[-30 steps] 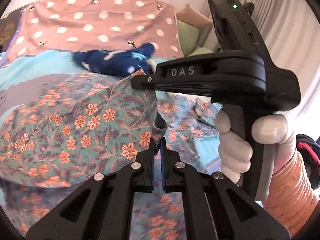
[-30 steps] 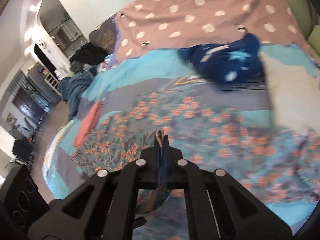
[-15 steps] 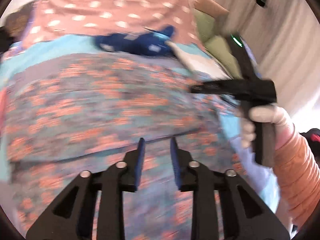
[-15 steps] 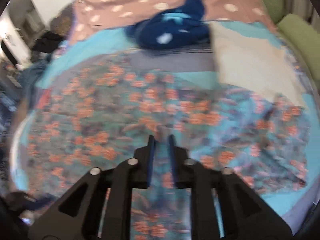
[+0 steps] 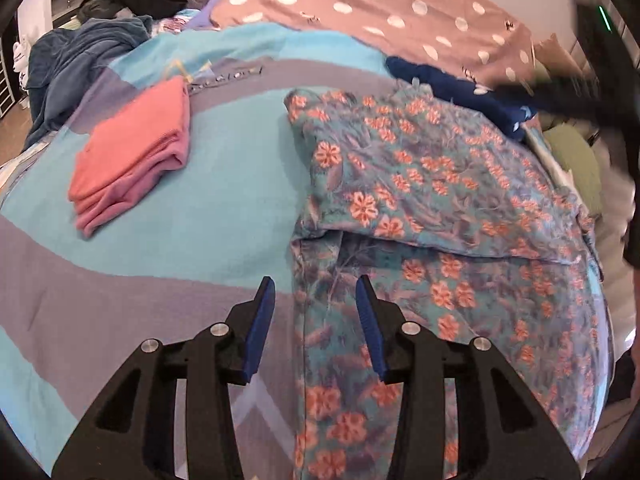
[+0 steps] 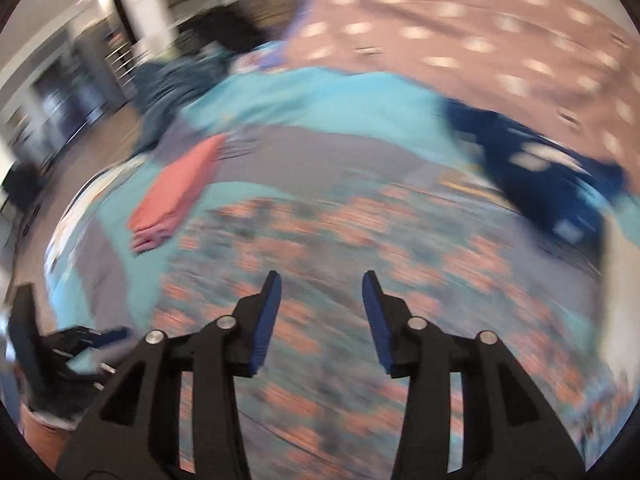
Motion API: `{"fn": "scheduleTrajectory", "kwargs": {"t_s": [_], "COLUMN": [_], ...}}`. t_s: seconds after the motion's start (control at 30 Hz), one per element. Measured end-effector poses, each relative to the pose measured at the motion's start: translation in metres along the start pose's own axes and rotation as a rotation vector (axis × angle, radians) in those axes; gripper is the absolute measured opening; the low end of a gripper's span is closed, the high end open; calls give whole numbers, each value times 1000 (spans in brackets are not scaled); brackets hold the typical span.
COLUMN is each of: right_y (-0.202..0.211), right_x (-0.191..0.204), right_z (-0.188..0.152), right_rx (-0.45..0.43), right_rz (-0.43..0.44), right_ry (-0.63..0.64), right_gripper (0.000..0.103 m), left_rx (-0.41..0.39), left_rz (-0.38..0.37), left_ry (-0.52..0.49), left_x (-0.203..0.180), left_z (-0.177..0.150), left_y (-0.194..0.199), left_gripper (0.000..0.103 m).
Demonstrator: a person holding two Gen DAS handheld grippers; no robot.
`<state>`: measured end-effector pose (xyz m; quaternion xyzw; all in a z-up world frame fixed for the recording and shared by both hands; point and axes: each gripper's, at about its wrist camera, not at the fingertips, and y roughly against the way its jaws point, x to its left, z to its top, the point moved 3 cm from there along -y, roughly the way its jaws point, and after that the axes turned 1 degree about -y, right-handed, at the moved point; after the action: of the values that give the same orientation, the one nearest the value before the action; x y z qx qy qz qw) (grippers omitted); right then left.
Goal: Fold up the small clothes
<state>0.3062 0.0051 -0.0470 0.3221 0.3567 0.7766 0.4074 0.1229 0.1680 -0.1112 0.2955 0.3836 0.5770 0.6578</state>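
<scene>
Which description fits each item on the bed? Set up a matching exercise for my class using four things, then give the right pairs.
Things:
1. floral garment
2. pink clothes
3. navy garment
4. left gripper

Descriptions:
a. crumpled beside the polka-dot cloth
b. jaws apart, empty
c. neatly folded stack
d. spread out, one part folded over

Pairs: 1-d, 2-c, 3-a, 4-b

Folded stack [image 5: 132, 148] left of garment [image 5: 432, 208]

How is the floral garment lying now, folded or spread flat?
Folded once: the floral garment has its upper layer doubled over the lower part, a fold edge crossing it. Both grippers' jaws stand open, empty.
</scene>
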Motion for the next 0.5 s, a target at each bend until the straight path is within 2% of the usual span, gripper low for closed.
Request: {"fn": "scheduleTrajectory", "kwargs": {"t_s": [0.07, 0.2, 0.37, 0.43, 0.47, 0.5], "right_y": [-33, -87, -140, -158, -163, -166], "right_x": [34, 74, 93, 98, 101, 101], "right_z": [22, 55, 65, 64, 63, 62], "right_rx": [56, 136, 251, 293, 302, 300], "right_rz": [40, 48, 49, 55, 50, 32], "right_ry": [40, 85, 106, 113, 128, 133], "right_gripper": [45, 51, 57, 55, 23, 2], "left_rx": [8, -13, -30, -38, -43, -49], "left_rz": [2, -9, -17, -11, -6, 0], "left_ry": [15, 58, 68, 58, 52, 47], "left_x": [2, 4, 7, 6, 6, 5], "left_z": [2, 16, 25, 25, 25, 25], "left_y": [-10, -25, -32, -33, -33, -33], "left_gripper": [43, 43, 43, 43, 43, 41]}}
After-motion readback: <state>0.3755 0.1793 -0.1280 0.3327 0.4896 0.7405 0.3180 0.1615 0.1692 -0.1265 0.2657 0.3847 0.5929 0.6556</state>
